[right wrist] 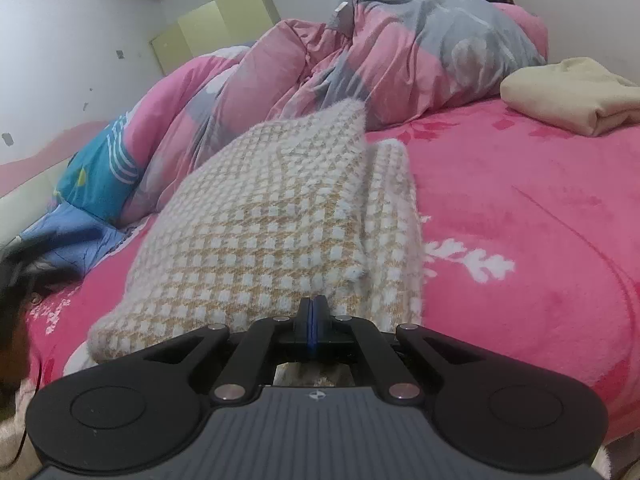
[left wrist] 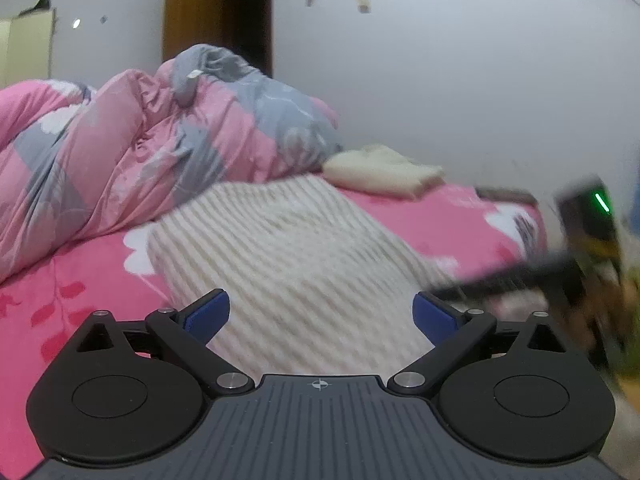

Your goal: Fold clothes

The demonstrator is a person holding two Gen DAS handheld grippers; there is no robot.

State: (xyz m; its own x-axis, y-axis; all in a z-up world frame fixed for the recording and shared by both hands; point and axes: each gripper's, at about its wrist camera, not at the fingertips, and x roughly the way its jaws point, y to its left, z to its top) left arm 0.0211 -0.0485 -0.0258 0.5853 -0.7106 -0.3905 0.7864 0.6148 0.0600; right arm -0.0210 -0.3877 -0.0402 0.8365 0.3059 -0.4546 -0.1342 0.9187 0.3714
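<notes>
A cream and tan knitted sweater (left wrist: 288, 248) (right wrist: 260, 220) lies on the pink floral bed sheet (right wrist: 520, 220), with one part folded over itself. My right gripper (right wrist: 313, 307) is shut, its tips pinching the sweater's near edge, and fabric shows beneath the fingers. My left gripper (left wrist: 320, 308) is open and holds nothing, its blue pads (left wrist: 208, 314) spread wide just above the sweater's near side. The left wrist view is motion-blurred. At its right edge, a dark blurred shape with a green light is the right gripper's body (left wrist: 588, 240).
A bunched pink and grey duvet (left wrist: 140, 140) (right wrist: 360, 60) fills the far side of the bed. A folded cream garment (left wrist: 384, 172) (right wrist: 572, 96) rests beside it on the sheet (left wrist: 60, 300). Blue bedding (right wrist: 92, 184) sits at the left. White walls and a brown door (left wrist: 216, 20) lie behind.
</notes>
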